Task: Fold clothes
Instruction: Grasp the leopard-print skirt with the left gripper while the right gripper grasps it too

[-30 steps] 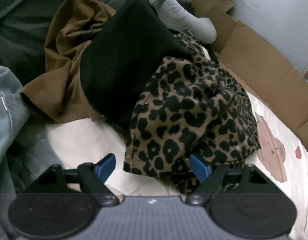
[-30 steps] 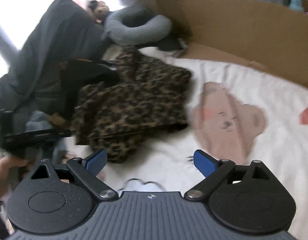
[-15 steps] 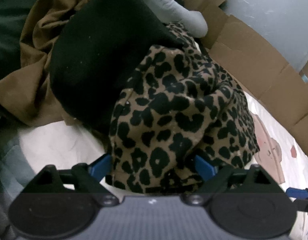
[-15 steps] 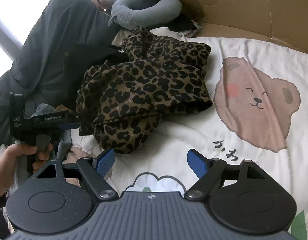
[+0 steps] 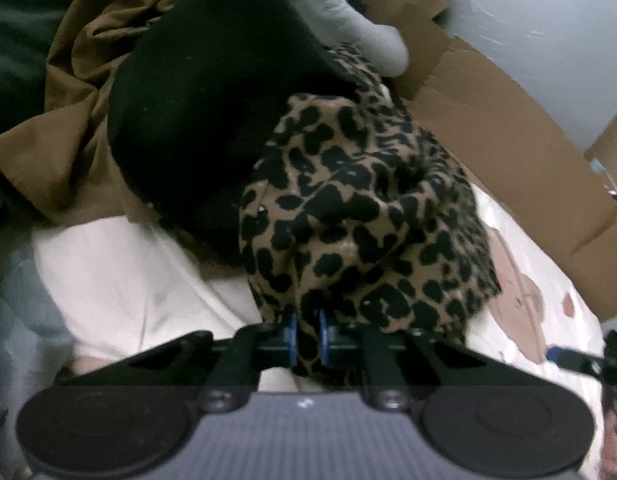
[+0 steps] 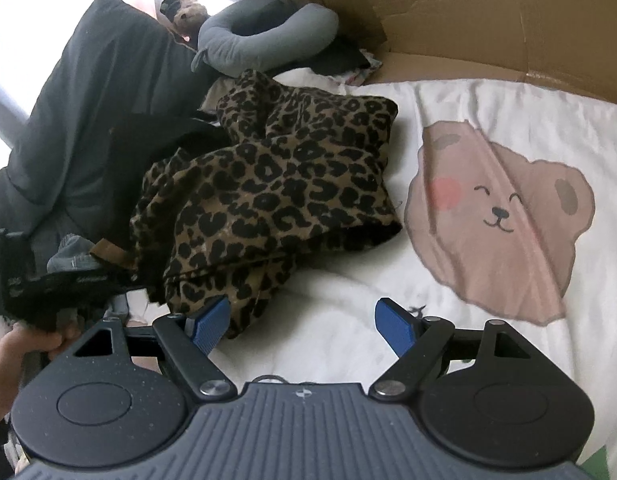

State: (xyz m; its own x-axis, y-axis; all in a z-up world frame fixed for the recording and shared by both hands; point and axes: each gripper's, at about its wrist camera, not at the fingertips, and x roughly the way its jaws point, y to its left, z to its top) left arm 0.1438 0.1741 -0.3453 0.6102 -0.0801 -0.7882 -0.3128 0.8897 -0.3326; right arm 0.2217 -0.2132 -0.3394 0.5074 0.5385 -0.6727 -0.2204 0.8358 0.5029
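A crumpled leopard-print garment [image 6: 276, 196] lies on a white bedsheet [image 6: 488, 116] printed with a smiling bear [image 6: 496, 216]. The left tool [image 5: 307, 338] has just been closing, and its blue pads now pinch the near edge of the leopard fabric. The right tool [image 6: 302, 320] hovers with its jaws spread wide, one blue pad just beside a lower corner of the same garment, nothing between them. Behind the garment sit a black garment [image 5: 204, 92], a brown garment [image 5: 84, 92] and a grey curved pillow [image 6: 264, 40]. Flattened cardboard [image 6: 488, 16] borders the sheet.
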